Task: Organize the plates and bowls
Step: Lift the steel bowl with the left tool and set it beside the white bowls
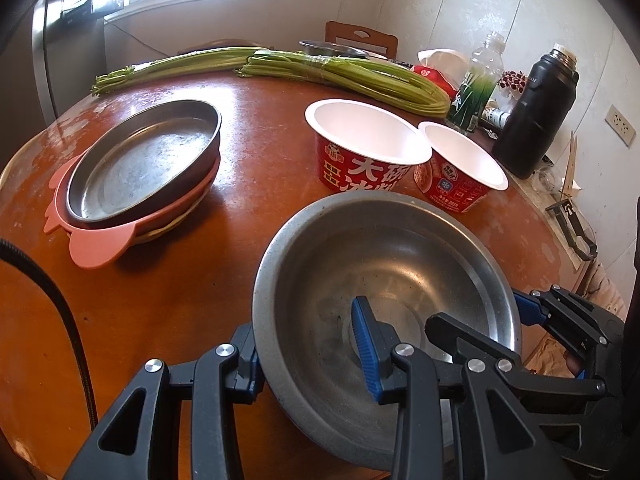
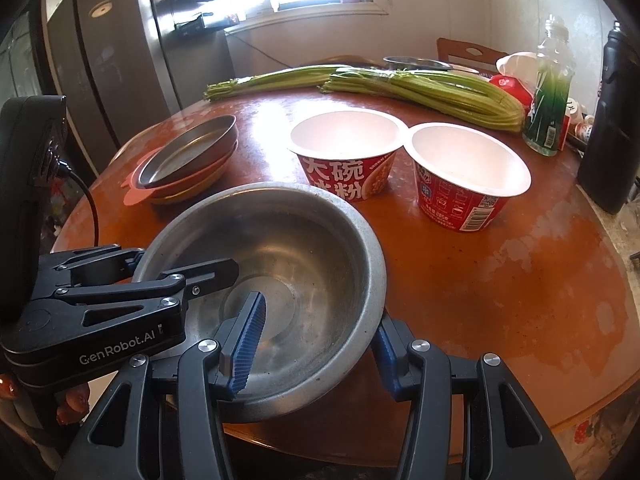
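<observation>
Both tongs (image 1: 308,352) (image 2: 316,344) astride steel bowl (image 1: 384,264) rim, outer fingers half hidden.

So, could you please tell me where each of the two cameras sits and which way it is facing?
Left wrist: rides the left gripper at the table's near edge, looking across the steel bowl it straddles toward the plate stack and window; the right gripper shows at the right.
Right wrist: rides the right gripper on the same steel bowl, facing the same way; the left gripper shows at the left.
Shared: bowl, plate stack, two red paper bowls, celery.
</observation>
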